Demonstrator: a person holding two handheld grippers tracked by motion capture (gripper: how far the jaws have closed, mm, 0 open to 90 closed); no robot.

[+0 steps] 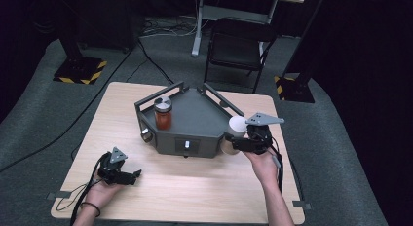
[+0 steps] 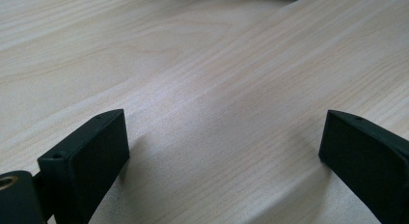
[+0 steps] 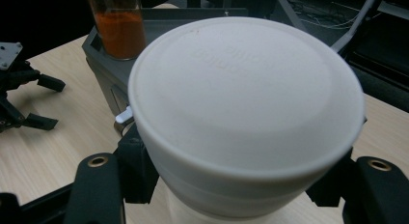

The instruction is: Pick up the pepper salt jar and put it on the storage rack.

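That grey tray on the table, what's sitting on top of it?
On the grey tray stands a glass jar with orange contents and a metal lid. The white container clamped in the right gripper hides the tray's right corner.

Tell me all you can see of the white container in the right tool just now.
The white container is round, matte and plastic-looking, with a broad cap bearing faint raised lettering too blurred to read. Its narrower body runs down below the cap. The right tool is shut on it, black pads pressing its sides just under the cap. In the high view it sits at the right front corner of the grey tray; whether it touches the tray or table is unclear.
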